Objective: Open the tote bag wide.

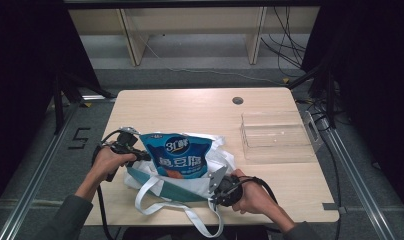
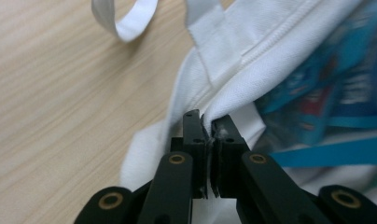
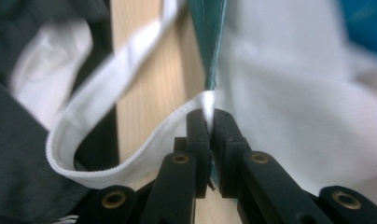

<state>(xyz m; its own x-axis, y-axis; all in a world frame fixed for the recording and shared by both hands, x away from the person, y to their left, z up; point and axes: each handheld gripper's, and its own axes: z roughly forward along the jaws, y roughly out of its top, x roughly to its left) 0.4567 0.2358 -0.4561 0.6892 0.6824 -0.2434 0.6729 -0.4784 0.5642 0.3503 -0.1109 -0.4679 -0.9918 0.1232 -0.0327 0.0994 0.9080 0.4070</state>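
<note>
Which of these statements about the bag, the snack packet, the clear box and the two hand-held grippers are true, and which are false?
1. The left hand-held gripper is shut on the white fabric of the tote bag. True.
2. The blue snack packet lies inside the clear plastic box. False: it sits in the bag's opening; the box holds no packet.
3. The right hand-held gripper is shut on the bag's edge where the white strap joins. True.
4. The box stands at the table's left side. False: in the high view it is at the right.
</note>
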